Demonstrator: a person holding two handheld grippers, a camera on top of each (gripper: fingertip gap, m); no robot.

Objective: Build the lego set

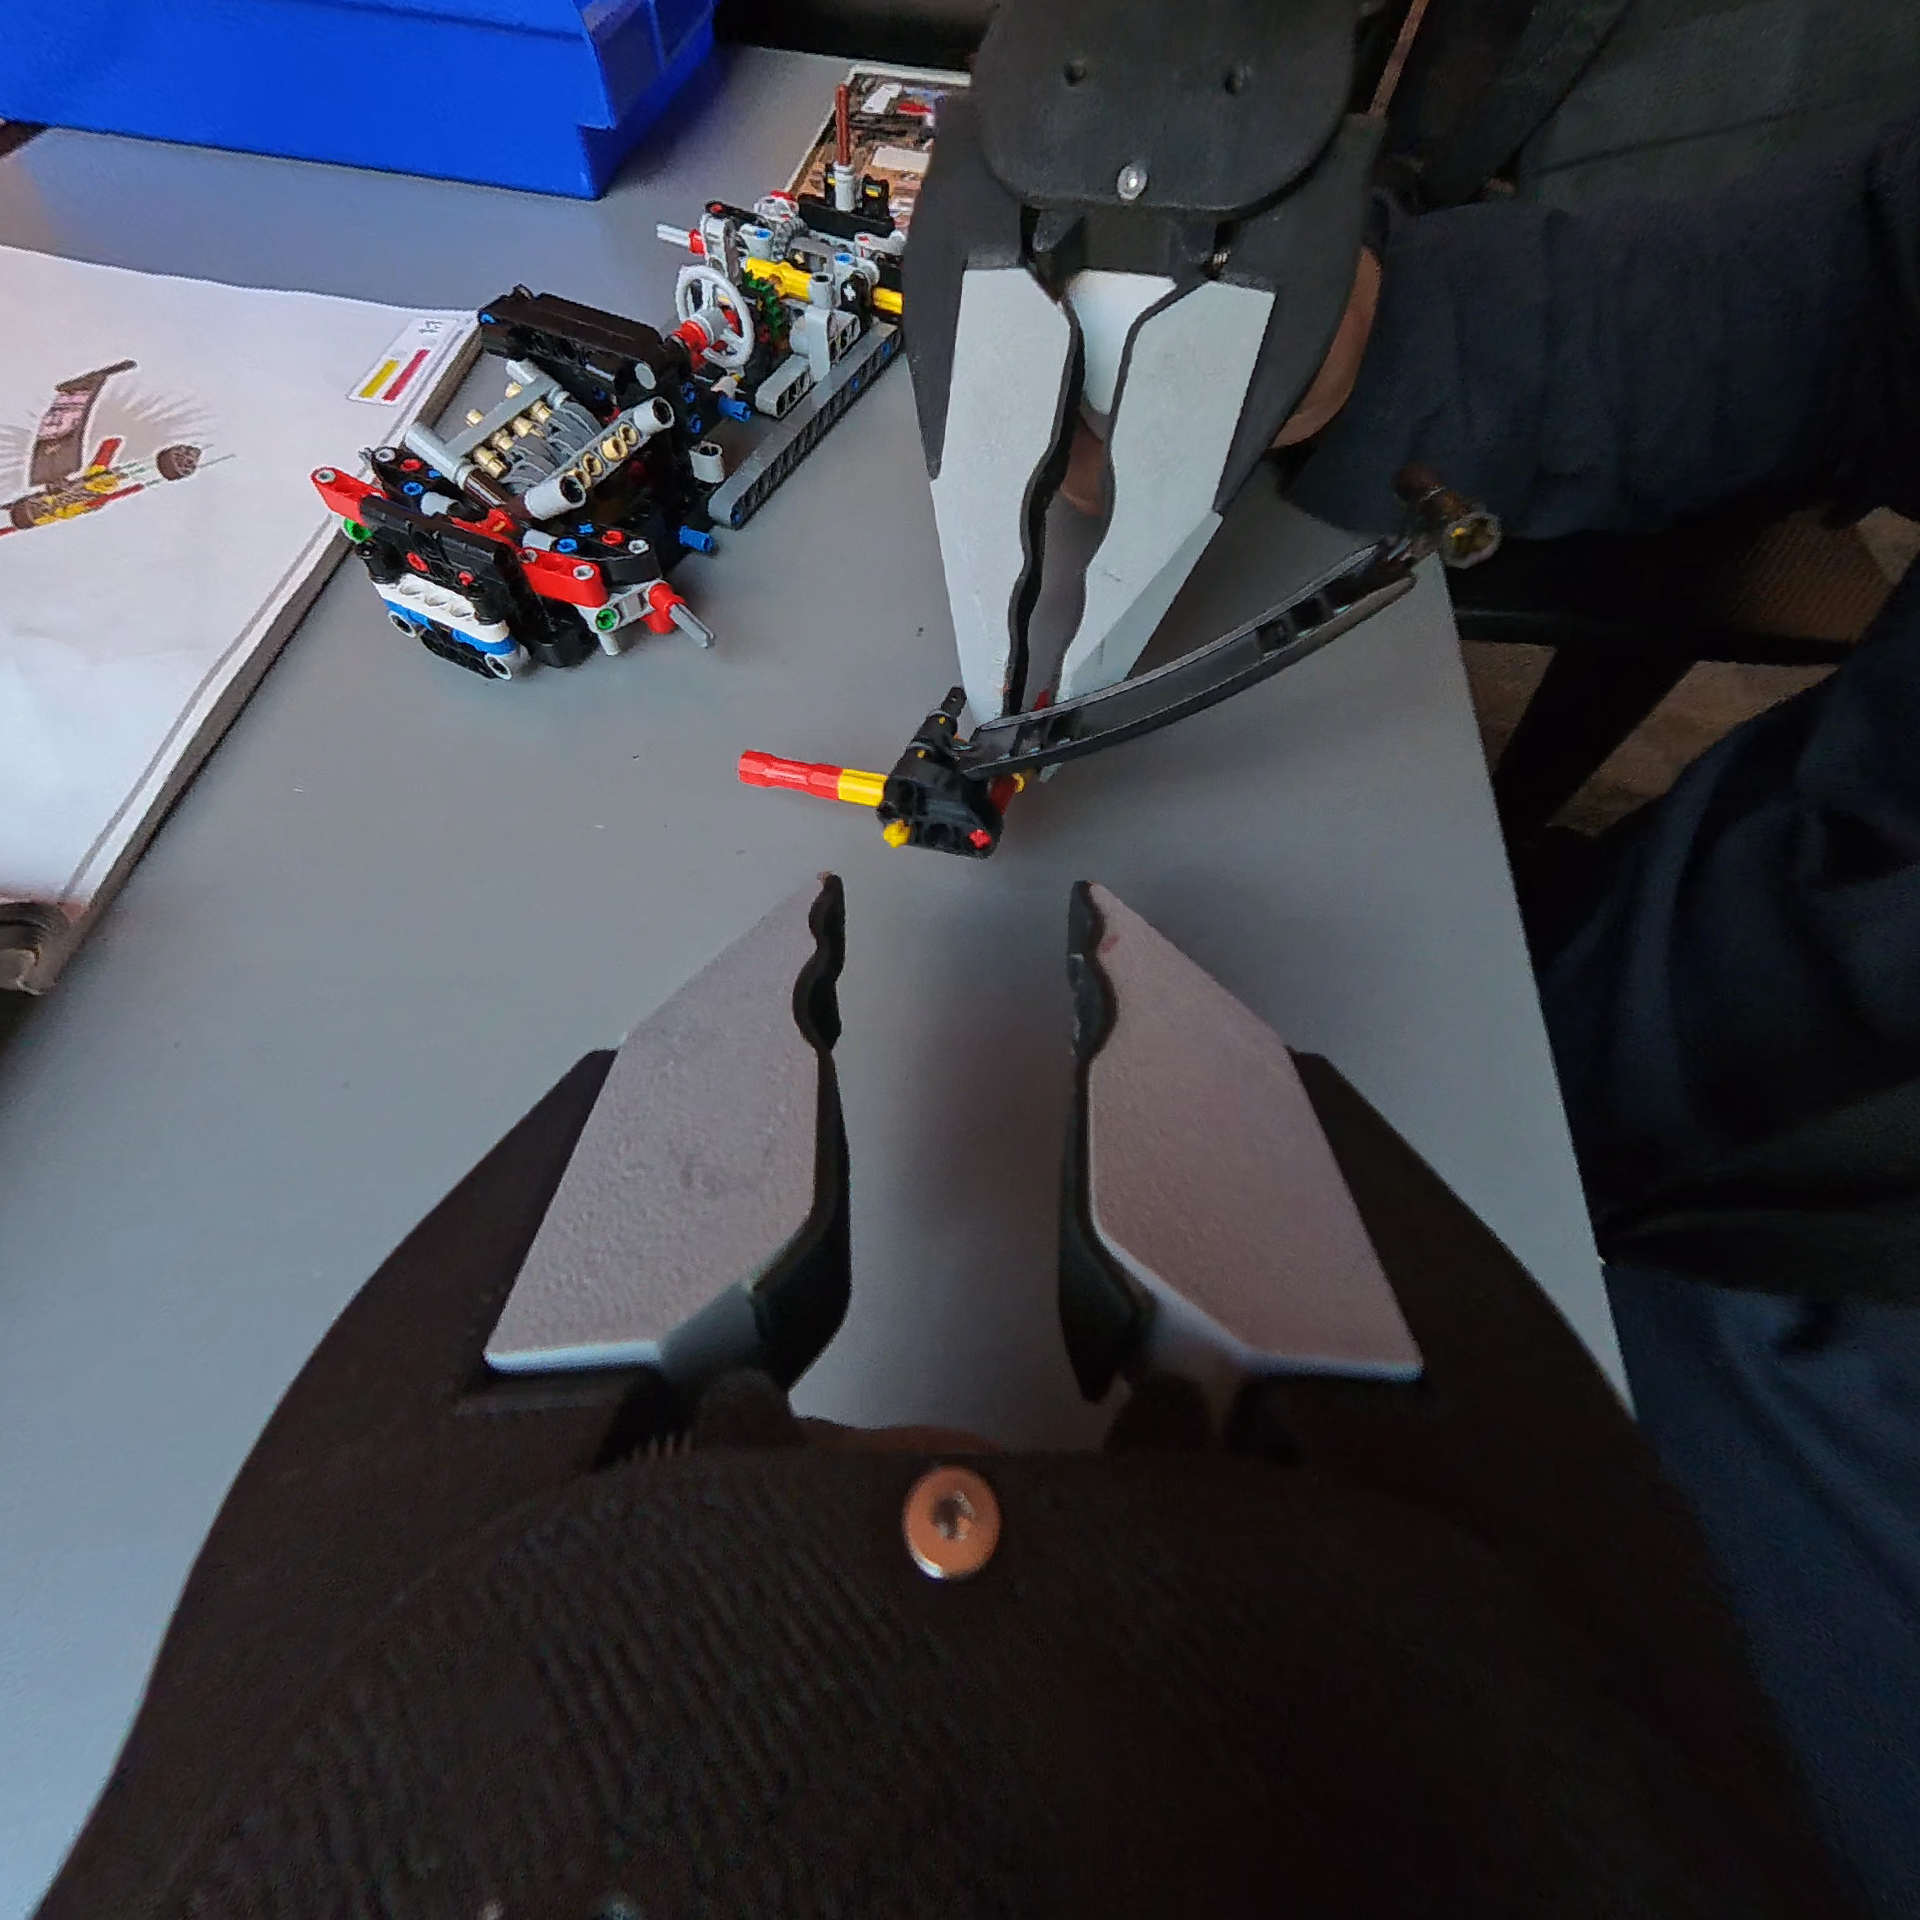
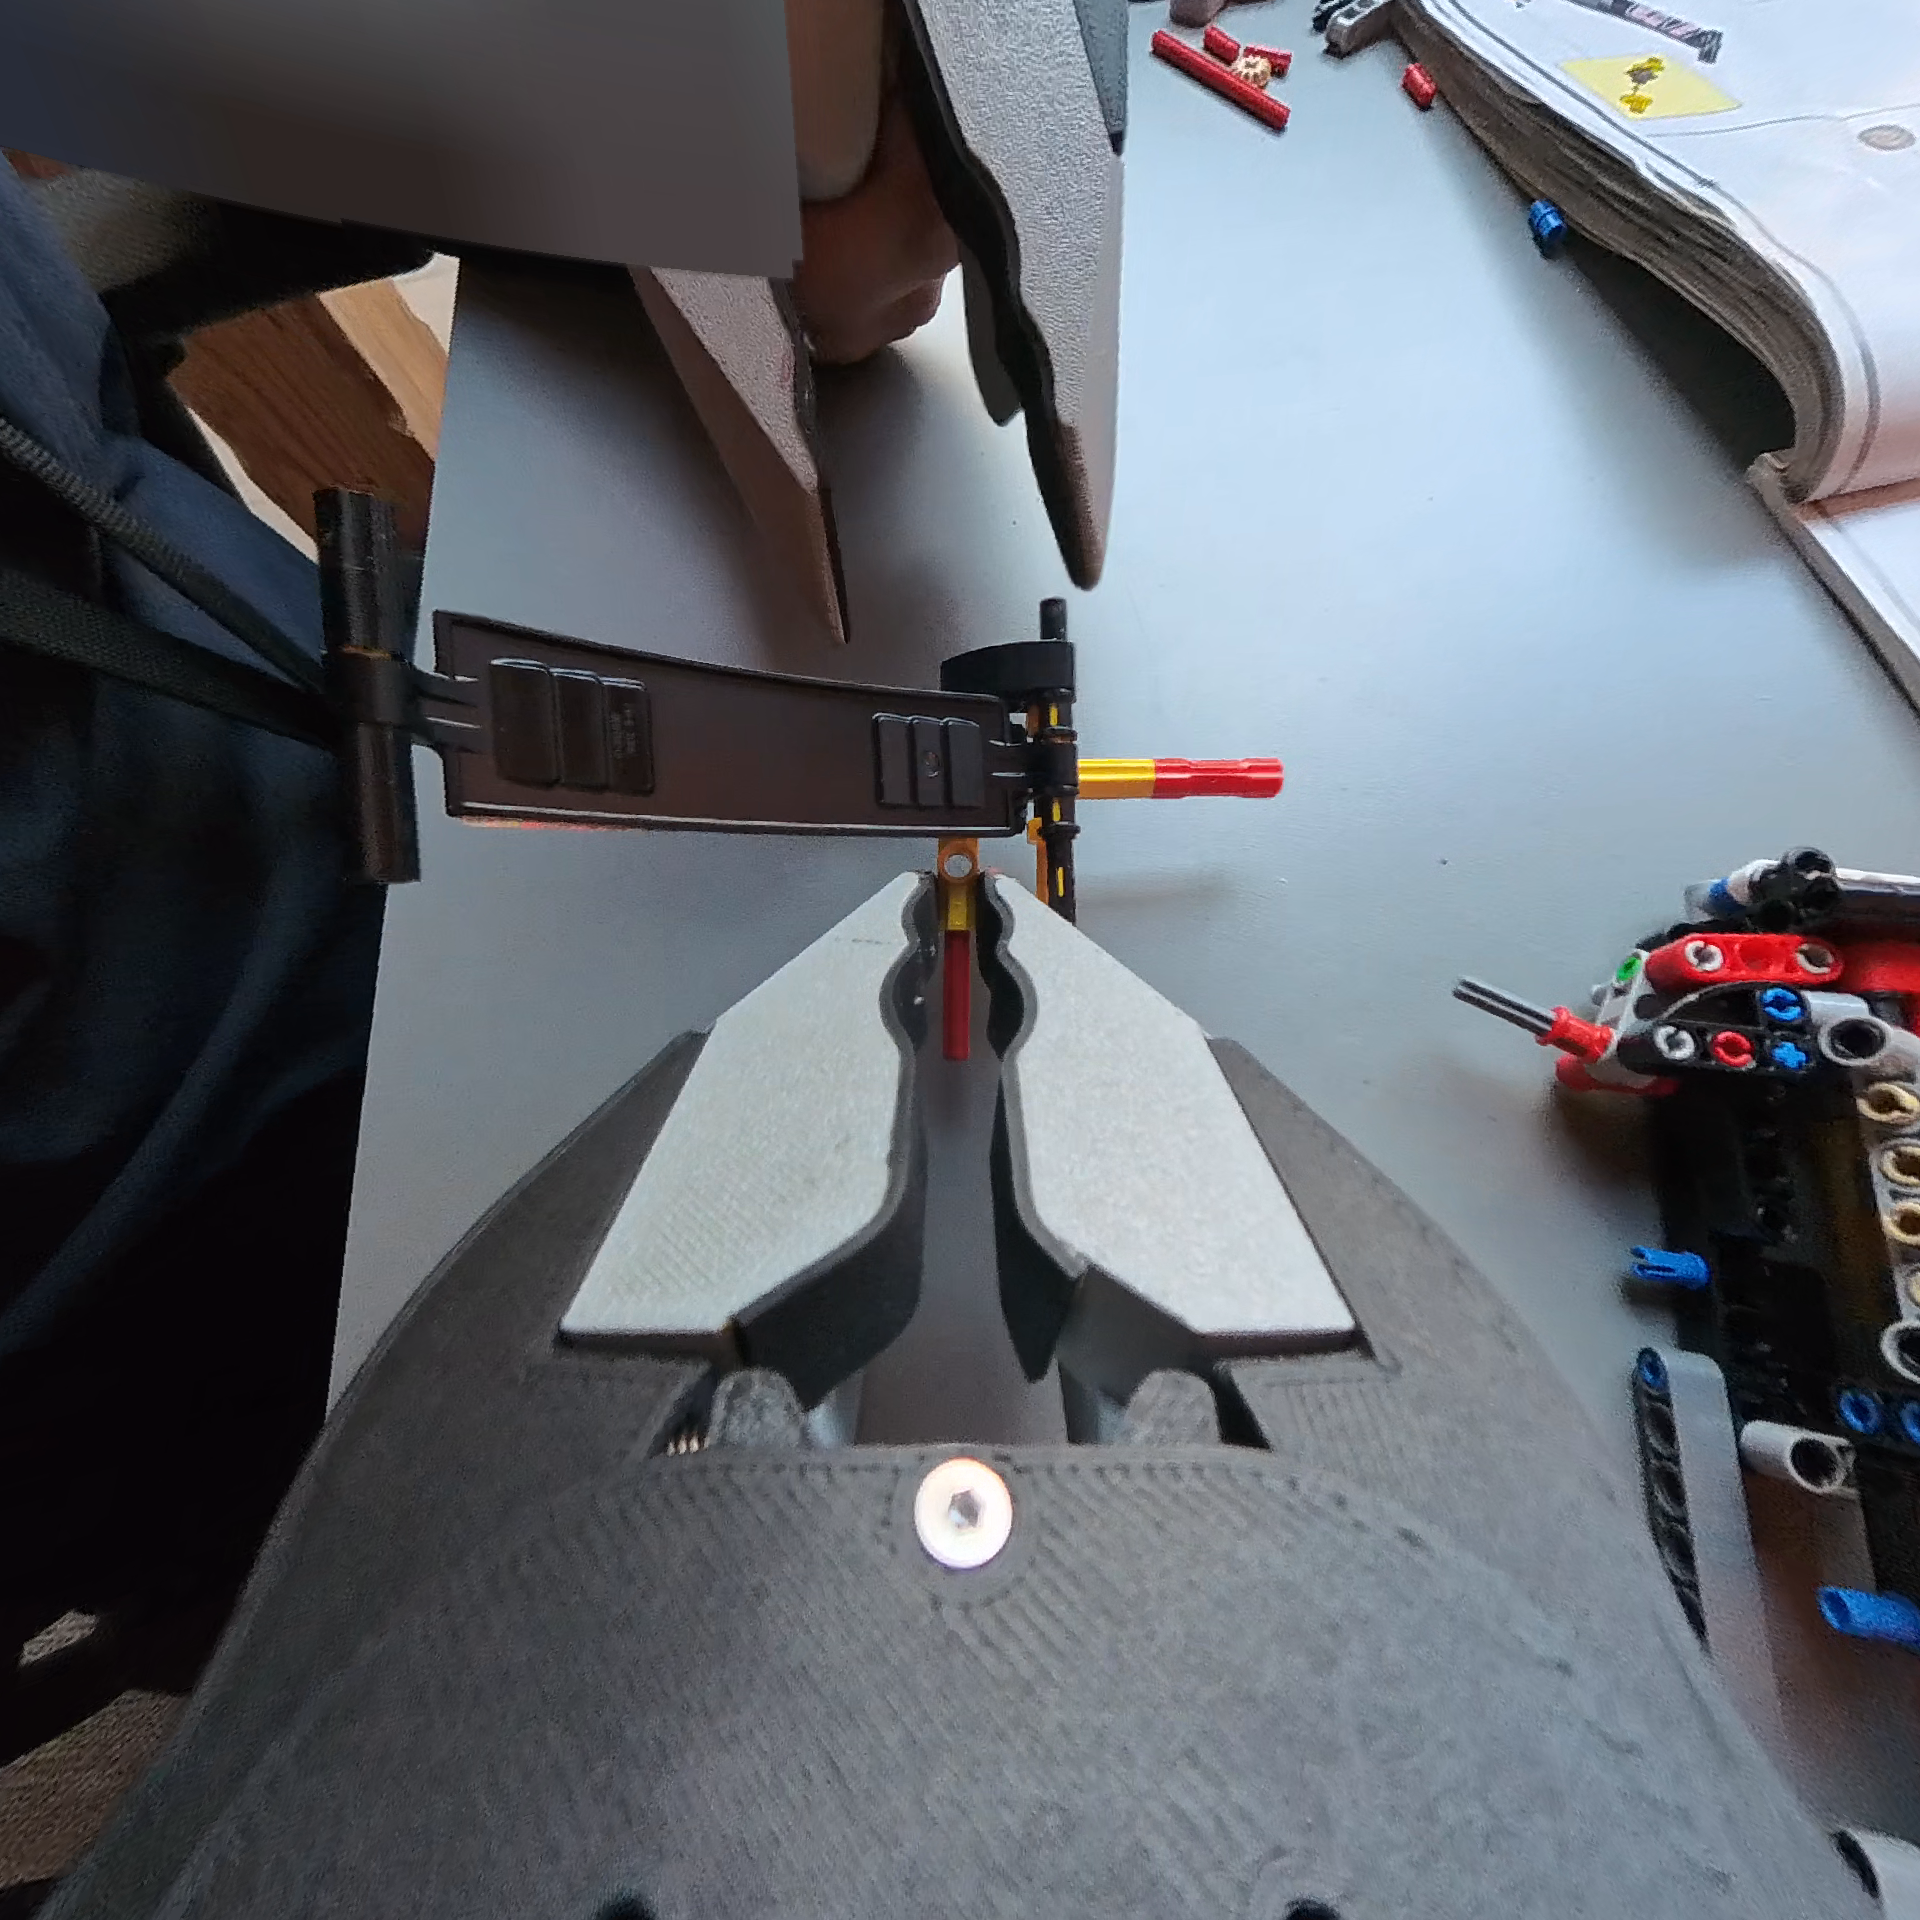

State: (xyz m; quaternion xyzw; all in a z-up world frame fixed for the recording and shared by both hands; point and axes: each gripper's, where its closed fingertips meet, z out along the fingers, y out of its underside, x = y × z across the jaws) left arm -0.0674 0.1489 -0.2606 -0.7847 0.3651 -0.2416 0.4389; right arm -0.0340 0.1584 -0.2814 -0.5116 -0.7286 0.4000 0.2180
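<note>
Left wrist view: the left gripper (image 1: 956, 883) hovers over a grey table (image 1: 520, 935), its jaws spread apart with nothing between them. Just beyond its tips lies a small toy-brick sub-assembly (image 1: 940, 800): a black connector block with a red-and-yellow axle (image 1: 810, 774) sticking out to the left, and a long, thin black curved panel (image 1: 1195, 675) sweeping up and right past the table edge. The right gripper (image 1: 1034, 696) comes down from above, nearly closed, its tips at the block. A partly built brick vehicle (image 1: 540, 499) and an open instruction booklet (image 1: 156, 520) lie further left, well apart.

Right wrist view: the right gripper (image 2: 956, 894) is closed on a thin red-and-yellow axle piece (image 2: 956, 966), the pads pressing its sides. The panel (image 2: 727, 748) runs crosswise, left to right, with the longer axle (image 2: 1184, 777) pointing right.

The assembly looks light, rigid plastic, likely to pop apart at its joints; the block seems the firmest hold.
</note>
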